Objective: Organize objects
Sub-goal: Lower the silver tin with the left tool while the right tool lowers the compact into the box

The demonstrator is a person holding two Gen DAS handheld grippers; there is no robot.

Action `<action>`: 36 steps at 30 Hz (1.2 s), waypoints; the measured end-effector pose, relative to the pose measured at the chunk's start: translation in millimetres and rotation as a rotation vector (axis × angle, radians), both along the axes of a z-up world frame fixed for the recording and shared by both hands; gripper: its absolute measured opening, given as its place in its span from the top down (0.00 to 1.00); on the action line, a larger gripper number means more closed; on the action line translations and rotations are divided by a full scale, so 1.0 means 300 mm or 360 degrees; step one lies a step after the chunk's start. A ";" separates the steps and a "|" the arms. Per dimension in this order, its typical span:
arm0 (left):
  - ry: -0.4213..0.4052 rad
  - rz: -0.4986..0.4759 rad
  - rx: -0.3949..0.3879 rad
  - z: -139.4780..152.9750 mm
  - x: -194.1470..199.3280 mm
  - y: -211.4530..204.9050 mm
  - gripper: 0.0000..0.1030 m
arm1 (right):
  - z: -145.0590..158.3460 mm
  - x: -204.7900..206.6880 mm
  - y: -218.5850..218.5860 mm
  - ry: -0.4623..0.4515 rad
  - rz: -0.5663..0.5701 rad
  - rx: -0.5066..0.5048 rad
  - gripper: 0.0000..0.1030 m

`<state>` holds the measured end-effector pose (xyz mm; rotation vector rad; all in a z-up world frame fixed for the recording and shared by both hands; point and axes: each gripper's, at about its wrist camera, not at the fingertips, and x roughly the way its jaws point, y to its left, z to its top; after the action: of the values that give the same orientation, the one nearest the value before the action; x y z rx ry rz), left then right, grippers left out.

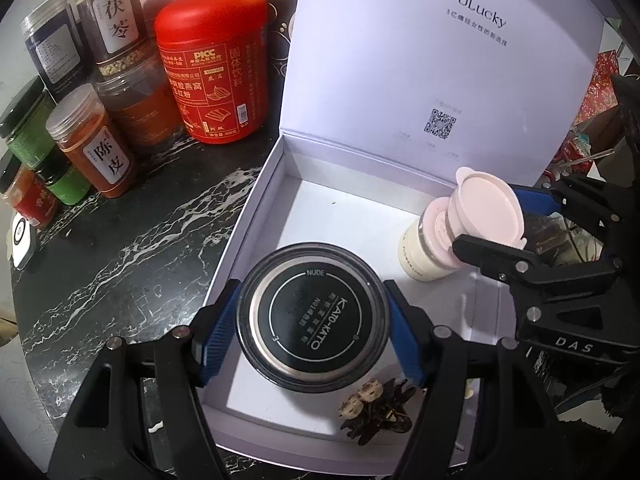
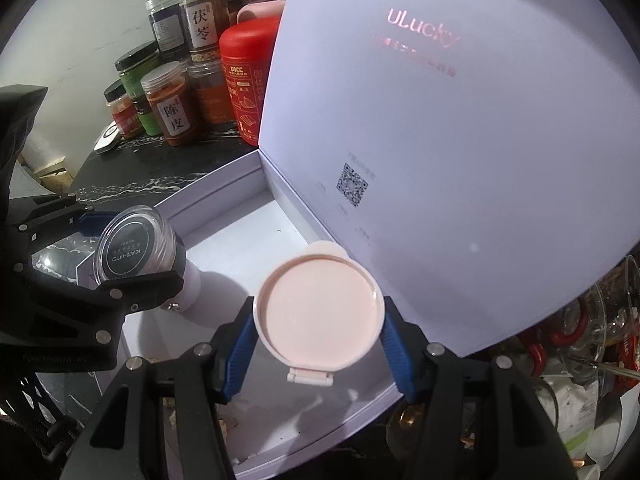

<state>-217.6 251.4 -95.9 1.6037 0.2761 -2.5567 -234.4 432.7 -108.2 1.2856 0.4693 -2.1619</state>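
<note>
The left gripper (image 1: 314, 330) is clamping the round black-lidded clear jar (image 1: 314, 324) and the right gripper (image 2: 318, 328) the pink-capped cream bottle (image 2: 320, 312) over the white lidded box (image 1: 256, 184), seemingly unsupported, risking slips or collision.

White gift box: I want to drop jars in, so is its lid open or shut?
Open: the white gift box has its lid raised upright.

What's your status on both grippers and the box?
Left gripper shut on KATO-KATO jar, right gripper shut on pink-lidded bottle. Both over the open ULucky box. Dried flower piece lies inside, front edge.
</note>
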 end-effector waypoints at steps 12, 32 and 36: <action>0.0043 -0.0011 -0.0013 -0.002 0.008 -0.002 0.34 | -0.036 -0.001 -0.030 0.0010 0.0022 -0.0003 0.42; 0.0024 0.0071 0.0091 -0.002 0.013 -0.042 0.33 | -0.049 -0.006 -0.054 -0.0029 0.0016 0.0075 0.41; 0.0028 0.0066 0.0036 0.009 0.014 -0.036 0.33 | -0.046 -0.004 -0.056 -0.0027 0.0007 0.0096 0.38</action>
<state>-213.3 240.5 -93.3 1.5665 0.3376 -2.5471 -235.6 415.9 -122.1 1.3329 0.5341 -2.1465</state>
